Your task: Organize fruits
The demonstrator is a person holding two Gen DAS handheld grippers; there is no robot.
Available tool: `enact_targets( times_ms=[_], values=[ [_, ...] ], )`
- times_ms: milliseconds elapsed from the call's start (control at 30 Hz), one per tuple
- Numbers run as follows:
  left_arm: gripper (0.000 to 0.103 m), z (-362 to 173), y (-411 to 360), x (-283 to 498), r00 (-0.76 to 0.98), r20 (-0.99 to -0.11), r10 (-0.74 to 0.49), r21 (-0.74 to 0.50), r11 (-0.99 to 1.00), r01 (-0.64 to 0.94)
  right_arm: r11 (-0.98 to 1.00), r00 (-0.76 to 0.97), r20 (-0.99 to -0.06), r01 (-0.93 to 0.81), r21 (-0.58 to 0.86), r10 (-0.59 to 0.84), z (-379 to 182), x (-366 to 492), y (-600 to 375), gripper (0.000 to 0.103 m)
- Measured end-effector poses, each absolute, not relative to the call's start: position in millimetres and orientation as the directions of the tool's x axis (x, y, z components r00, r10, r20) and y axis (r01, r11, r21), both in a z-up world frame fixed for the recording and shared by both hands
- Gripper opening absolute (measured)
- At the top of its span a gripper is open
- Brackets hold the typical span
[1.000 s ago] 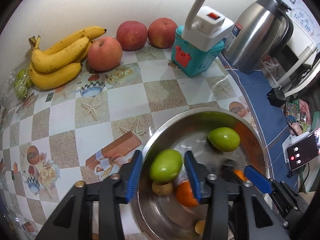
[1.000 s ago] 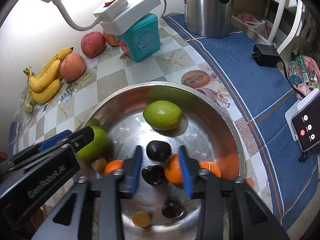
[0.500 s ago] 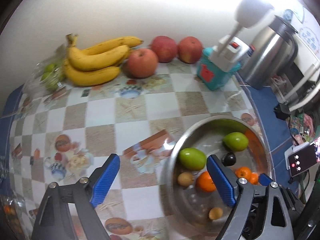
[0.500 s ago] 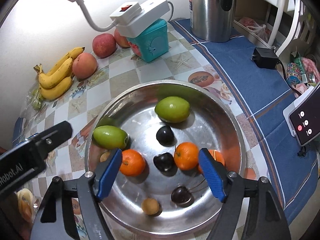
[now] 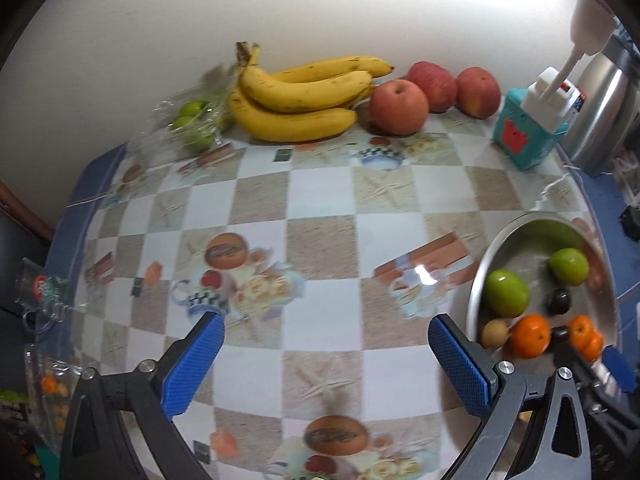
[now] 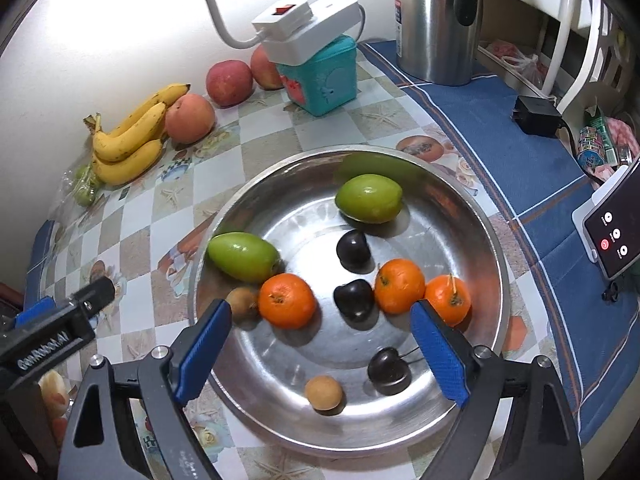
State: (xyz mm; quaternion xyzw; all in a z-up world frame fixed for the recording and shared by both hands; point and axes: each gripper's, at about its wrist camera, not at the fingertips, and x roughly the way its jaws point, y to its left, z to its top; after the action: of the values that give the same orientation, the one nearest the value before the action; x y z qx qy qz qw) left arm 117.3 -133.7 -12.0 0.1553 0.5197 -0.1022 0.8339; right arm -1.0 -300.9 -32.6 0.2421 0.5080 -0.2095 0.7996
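Note:
A steel bowl (image 6: 460, 208) holds two green fruits (image 6: 369, 198) (image 6: 243, 257), three oranges (image 6: 286, 300), three dark plums (image 6: 353, 250) and two small brown fruits (image 6: 324, 393). The bowl also shows at the right of the left wrist view (image 5: 496, 248). My right gripper (image 6: 322, 350) is open and empty above the bowl's near side. My left gripper (image 5: 326, 364) is open and empty over the checkered tablecloth, left of the bowl. Bananas (image 5: 296, 96) and three apples (image 5: 398, 107) lie by the far wall.
A bag of small green fruits (image 5: 191, 120) lies left of the bananas. A teal box (image 6: 320, 76) with a white power strip (image 6: 308, 36) and a steel kettle (image 6: 436, 20) stand at the back right. A phone (image 6: 612, 232) and a black adapter (image 6: 536, 116) lie on the blue cloth.
Both grippers opened and drew back from the bowl. The left one let go of a green fruit, which now lies in the bowl, and swung left over the tablecloth.

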Motion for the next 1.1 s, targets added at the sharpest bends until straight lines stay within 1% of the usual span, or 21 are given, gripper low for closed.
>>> enact_targets(
  times_ms=[133,267,467,633,1100],
  values=[
    [0.103,-12.8,-122.5,107.7,0.434,-0.901,-0.001,0.161,0.928,0.337,0.803,0.407,-0.909,0.569,0.177,-0.088,-29.5,-4.3,-292.5,0.091],
    [0.103,-15.8,-113.4,97.8,0.455,-0.889,0.047,0.213,0.923,0.320,0.809,0.410,-0.910,0.557,0.189,-0.070,-29.2,-10.3,-282.3,0.091],
    [0.103,-16.0,-94.7,80.1,0.455,-0.888,0.075,0.232,0.925,0.300,0.836,0.390,-0.918,0.527,0.153,-0.077,-28.7,-20.0,-263.3,0.091],
    [0.103,-17.6,-79.9,65.9,0.473,-0.870,0.140,0.296,0.916,0.272,0.847,0.381,-0.922,0.513,0.142,-0.076,-29.1,-29.3,-249.9,0.091],
    [0.103,-9.4,-46.6,32.7,0.482,-0.860,0.169,0.322,0.912,0.255,0.865,0.375,-0.923,0.487,0.121,-0.082,-24.9,-53.2,-220.6,0.091]
  ],
)
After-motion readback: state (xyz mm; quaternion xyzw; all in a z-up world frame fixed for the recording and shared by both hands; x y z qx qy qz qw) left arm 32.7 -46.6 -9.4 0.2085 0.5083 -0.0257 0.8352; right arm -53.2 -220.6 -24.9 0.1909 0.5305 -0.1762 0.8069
